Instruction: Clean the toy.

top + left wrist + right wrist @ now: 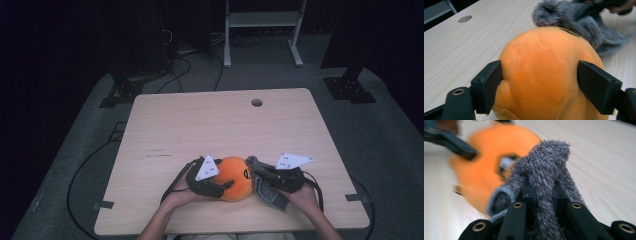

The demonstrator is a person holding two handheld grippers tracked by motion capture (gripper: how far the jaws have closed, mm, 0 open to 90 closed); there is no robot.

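An orange plush ball (pixel 234 176) with a dark mark on its side rests on the wooden table (pixel 200 125) near the front edge. My left gripper (pixel 223 186) comes in from the left, its two black jaws pressed against opposite sides of the ball (pixel 544 75). In the left gripper view a fold shows in the plush at the left pad (pixel 494 82). My right gripper (pixel 257 175) is shut on a grey fuzzy cloth (pixel 546 170) just right of the ball. The cloth bunches up between its jaws and trails toward the table's front (pixel 272 197).
A round cable hole (pixel 256 102) sits near the table's far edge. Bare wood stretches behind and to both sides of the hands. On the floor beyond stand a white metal frame (pixel 262 20), black stand feet (pixel 350 87) and loose cables (pixel 175 70).
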